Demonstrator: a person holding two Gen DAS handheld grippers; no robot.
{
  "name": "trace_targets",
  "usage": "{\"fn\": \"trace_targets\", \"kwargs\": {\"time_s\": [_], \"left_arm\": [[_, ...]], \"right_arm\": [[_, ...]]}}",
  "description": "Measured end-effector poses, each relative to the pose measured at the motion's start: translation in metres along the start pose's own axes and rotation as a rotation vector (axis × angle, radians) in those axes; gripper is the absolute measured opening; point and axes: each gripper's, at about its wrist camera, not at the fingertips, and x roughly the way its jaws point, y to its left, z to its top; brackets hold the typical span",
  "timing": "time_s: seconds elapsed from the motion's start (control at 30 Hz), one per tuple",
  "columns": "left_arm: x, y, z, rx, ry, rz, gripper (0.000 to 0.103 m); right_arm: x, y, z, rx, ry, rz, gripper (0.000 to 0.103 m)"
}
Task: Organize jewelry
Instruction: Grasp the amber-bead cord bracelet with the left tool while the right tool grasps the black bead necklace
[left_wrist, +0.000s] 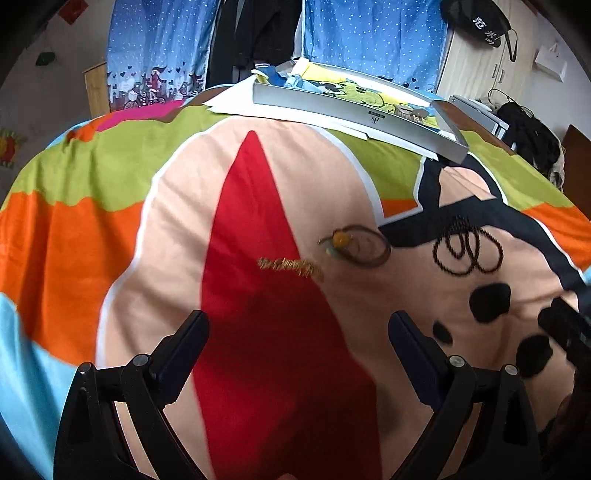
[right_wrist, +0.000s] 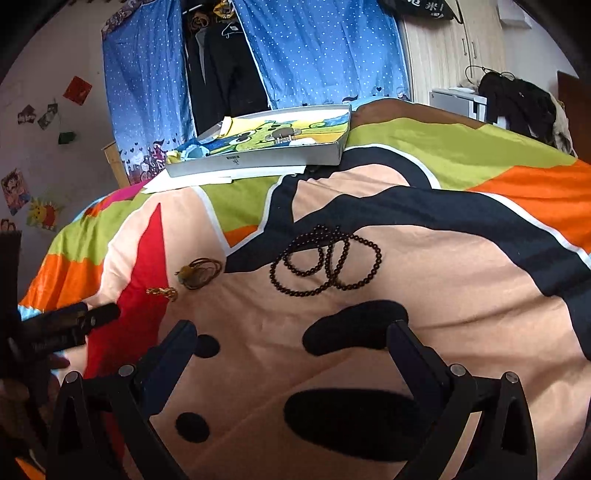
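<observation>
Both grippers, left gripper (left_wrist: 298, 332) & right gripper (right_wrist: 291, 341), spread wide, empty, above bedspread (left_wrist: 110, 221), short of bead necklace (right_wrist: 325, 262)

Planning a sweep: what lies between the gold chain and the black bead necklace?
The brown cord bracelet lies between gold chain and black bead necklace, shown in both views.

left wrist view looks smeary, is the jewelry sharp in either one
Left wrist view: motion blur smears the gold chain and brown cord bracelet. Right wrist view: sharper, single beads of the black bead necklace show. Both: fisheye bends the silver box edges, dark corners.
</observation>
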Motion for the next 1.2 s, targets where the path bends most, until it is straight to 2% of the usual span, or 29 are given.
{"fn": "trace_targets", "kwargs": {"time_s": [0.13,0.33,0.47,0.53,0.6,0.73,0.93,1.0,1.1,1.2], "left_arm": [[0.021,-0.008,0.009,0.044,0.038,-0.053,0.095],[0.041,-0.016,0.024,0.07,0.014,-0.097,0.095],[0.053,-0.015,0.04,0.082,-0.017,-0.098,0.094],[0.058,-0.014,0.045,0.102,-0.025,-0.097,0.089],[0.069,-0.01,0.048,0.116,-0.008,-0.087,0.079],[0.085,-0.002,0.049,0.112,0.033,-0.105,0.072],[0.108,-0.003,0.055,0.131,0.093,-0.137,0.05],[0.115,-0.004,0.056,0.13,0.115,-0.157,0.038],[0.121,-0.004,0.059,0.124,0.136,-0.176,0.032],[0.124,-0.004,0.061,0.113,0.148,-0.185,0.029]], "right_arm": [[0.009,-0.008,0.003,-0.046,0.002,-0.035,0.103],[0.032,-0.028,0.011,-0.103,-0.004,-0.076,0.103],[0.056,-0.04,0.023,-0.089,-0.001,-0.058,0.103],[0.066,-0.042,0.029,-0.088,0.002,-0.036,0.103],[0.074,-0.041,0.036,-0.087,0.007,-0.016,0.103],[0.087,-0.032,0.046,-0.113,-0.001,0.026,0.103],[0.126,-0.033,0.06,-0.147,0.037,-0.012,0.103],[0.134,-0.036,0.064,-0.149,0.052,-0.018,0.103],[0.138,-0.04,0.062,-0.139,0.062,-0.027,0.094],[0.136,-0.041,0.06,-0.149,0.062,-0.023,0.092]]}}
